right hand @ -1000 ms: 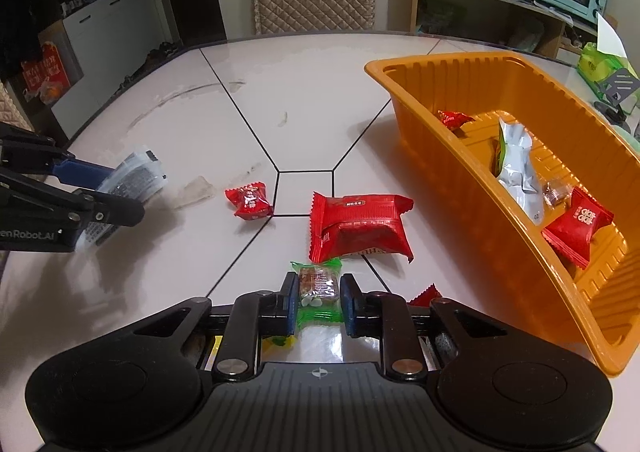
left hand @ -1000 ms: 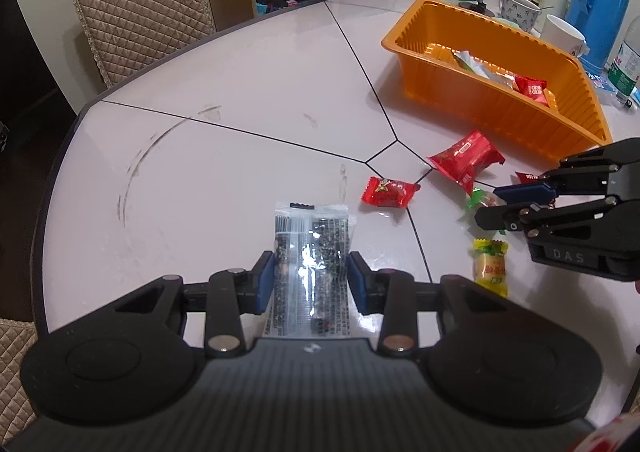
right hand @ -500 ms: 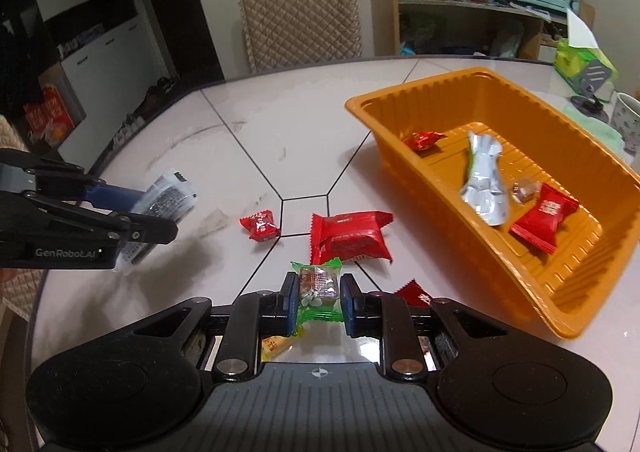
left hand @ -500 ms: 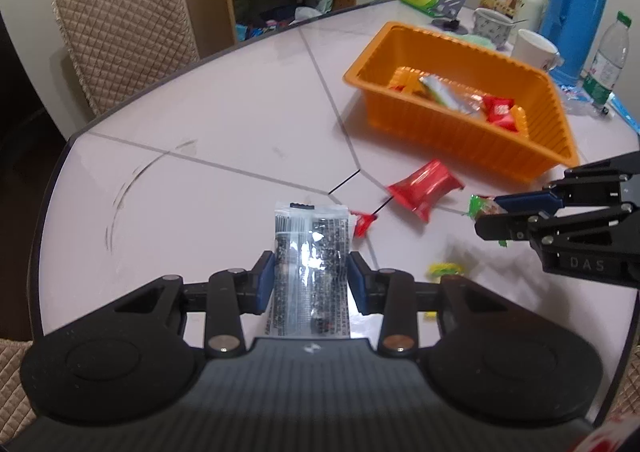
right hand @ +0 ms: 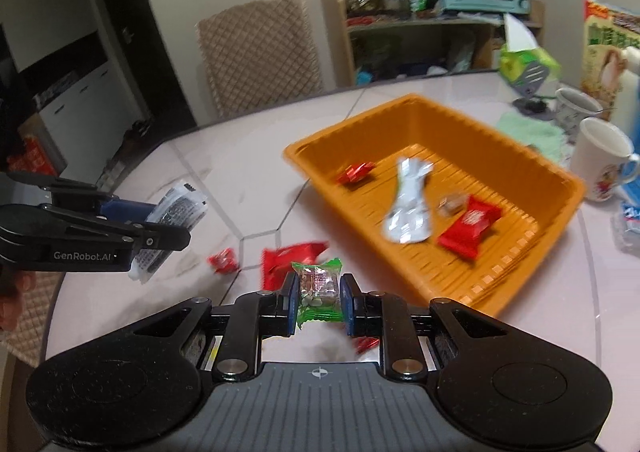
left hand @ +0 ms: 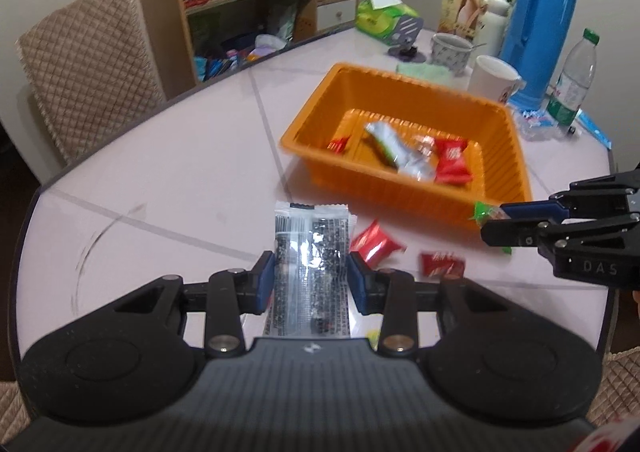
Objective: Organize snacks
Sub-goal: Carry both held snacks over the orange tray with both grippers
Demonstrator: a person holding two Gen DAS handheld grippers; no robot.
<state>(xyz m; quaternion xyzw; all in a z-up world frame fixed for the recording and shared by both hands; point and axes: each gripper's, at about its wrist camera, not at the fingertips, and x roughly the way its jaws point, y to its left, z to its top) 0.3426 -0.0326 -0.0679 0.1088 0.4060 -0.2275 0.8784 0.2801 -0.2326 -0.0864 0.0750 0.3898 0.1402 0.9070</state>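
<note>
In the left wrist view, the left gripper (left hand: 311, 277) was clamped on a clear packet with black print (left hand: 310, 252), its blue pads pressing both long edges, the packet raised above the pale table (left hand: 160, 180). Beyond it, toward the far right, stood the orange tray (left hand: 500, 156), holding a silver wrapper (left hand: 396, 148), a red snack (left hand: 451, 160) and a small red candy (left hand: 338, 144). On the table near the tray's near wall lay two red snack packets (left hand: 374, 244), (left hand: 440, 264). At the right edge the right gripper (left hand: 490, 218) reached in, pinching a green-wrapped candy (left hand: 484, 210).

In the right wrist view, the right gripper (right hand: 318, 294) was closed on that green-wrapped candy (right hand: 318, 284), held off the table (right hand: 248, 180). The orange tray (right hand: 532, 168) sat to the far right with the silver wrapper (right hand: 408, 208) and red snacks inside. A large red packet (right hand: 288, 258) and a small red candy (right hand: 222, 260) lay on the table just past the fingers. At the left, the left gripper (right hand: 176, 228) carried the clear packet with black print (right hand: 176, 208).
</note>
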